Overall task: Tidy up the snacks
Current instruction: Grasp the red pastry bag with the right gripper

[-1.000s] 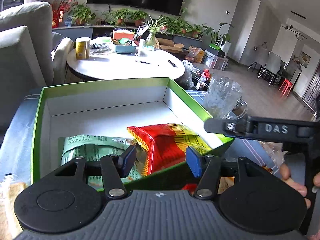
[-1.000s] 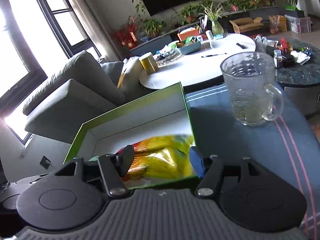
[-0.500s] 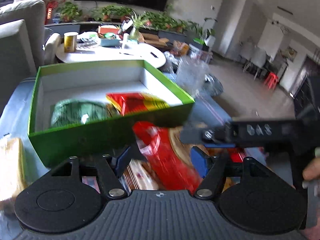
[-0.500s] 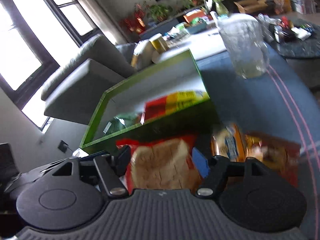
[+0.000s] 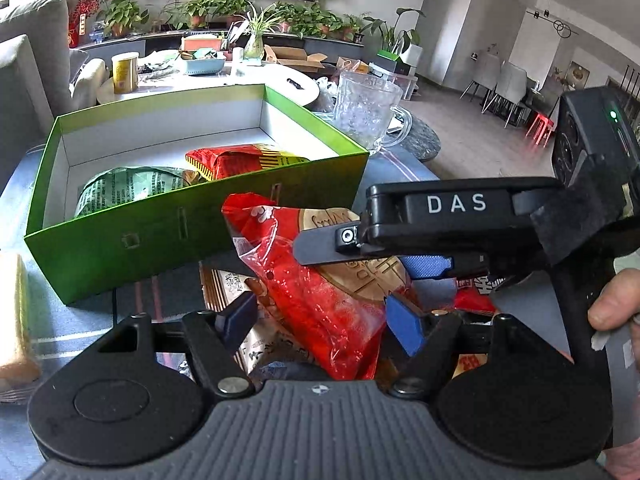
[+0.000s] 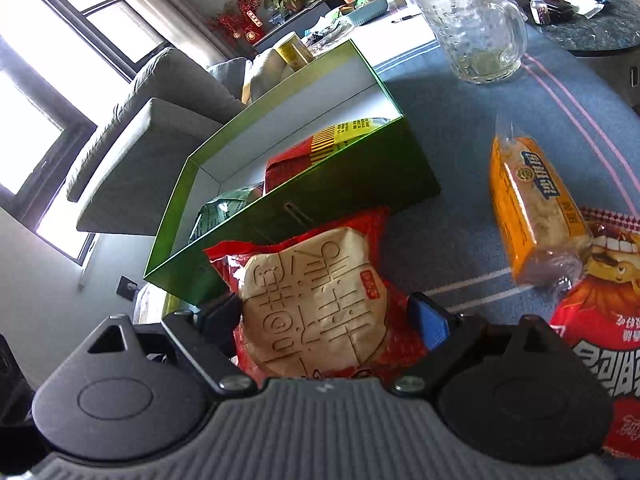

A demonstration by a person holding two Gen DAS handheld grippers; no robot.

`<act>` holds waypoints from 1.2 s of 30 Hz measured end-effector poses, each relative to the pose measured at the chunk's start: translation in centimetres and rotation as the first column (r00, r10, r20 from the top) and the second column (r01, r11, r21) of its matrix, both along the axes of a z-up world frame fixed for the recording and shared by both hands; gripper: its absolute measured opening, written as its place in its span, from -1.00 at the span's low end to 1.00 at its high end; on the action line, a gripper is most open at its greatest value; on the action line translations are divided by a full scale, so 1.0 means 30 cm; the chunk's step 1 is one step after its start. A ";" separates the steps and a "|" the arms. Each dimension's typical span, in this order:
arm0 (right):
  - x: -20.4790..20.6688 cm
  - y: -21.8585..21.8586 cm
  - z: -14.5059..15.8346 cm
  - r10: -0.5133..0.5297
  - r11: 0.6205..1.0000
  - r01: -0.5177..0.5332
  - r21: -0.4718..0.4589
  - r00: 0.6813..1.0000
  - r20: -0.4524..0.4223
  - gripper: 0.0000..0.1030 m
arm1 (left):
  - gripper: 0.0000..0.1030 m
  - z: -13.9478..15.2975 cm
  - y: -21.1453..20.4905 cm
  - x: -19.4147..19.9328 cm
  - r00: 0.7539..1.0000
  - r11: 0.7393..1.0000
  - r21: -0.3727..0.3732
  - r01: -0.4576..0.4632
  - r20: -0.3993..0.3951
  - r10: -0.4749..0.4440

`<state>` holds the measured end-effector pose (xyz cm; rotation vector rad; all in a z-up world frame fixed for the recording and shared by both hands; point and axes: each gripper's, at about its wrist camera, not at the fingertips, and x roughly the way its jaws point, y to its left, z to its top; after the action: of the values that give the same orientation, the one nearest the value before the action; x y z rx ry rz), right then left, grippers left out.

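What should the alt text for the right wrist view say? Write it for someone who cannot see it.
The right gripper straddles a red snack packet with a round biscuit, lying against the green box. Two packets already lie inside the box; an orange cake packet and a glass mug sit on the blue cloth.

Two packets (image 5: 192,176) lay in the box (image 5: 160,236) on the worktop (image 6: 460,220); a mug (image 6: 472,24) stood behind it, a cake pack (image 6: 316,308) before it.
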<state>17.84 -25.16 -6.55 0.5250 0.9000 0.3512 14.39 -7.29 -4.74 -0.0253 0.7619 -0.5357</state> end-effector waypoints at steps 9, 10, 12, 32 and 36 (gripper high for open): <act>-0.007 0.003 -0.010 0.009 1.000 -0.009 0.002 1.000 0.013 0.65 | 0.38 -0.010 -0.030 -0.022 0.999 1.000 0.024 0.017 0.045 -0.019; -0.008 0.005 -0.010 0.010 1.000 -0.010 0.000 1.000 0.015 0.65 | 0.35 -0.008 -0.035 -0.030 0.998 0.999 0.027 0.028 0.055 -0.029; -0.012 0.009 -0.007 0.014 1.000 -0.015 0.003 1.000 0.016 0.65 | 0.14 0.001 -0.049 -0.050 0.996 0.998 0.031 0.056 0.066 -0.058; -0.295 0.183 0.183 0.203 0.977 -0.213 0.033 0.961 0.190 0.64 | 0.14 0.084 0.226 -0.354 0.988 0.999 -0.026 -0.024 0.154 0.028; -0.329 0.262 0.119 0.266 0.962 -0.271 0.023 0.955 0.132 0.64 | 0.13 -0.001 0.303 -0.374 0.995 0.996 -0.049 -0.081 0.060 0.084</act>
<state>7.96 -17.31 -2.99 0.4130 0.8423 0.6450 3.18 1.81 -4.78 -0.0822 0.6845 -0.4731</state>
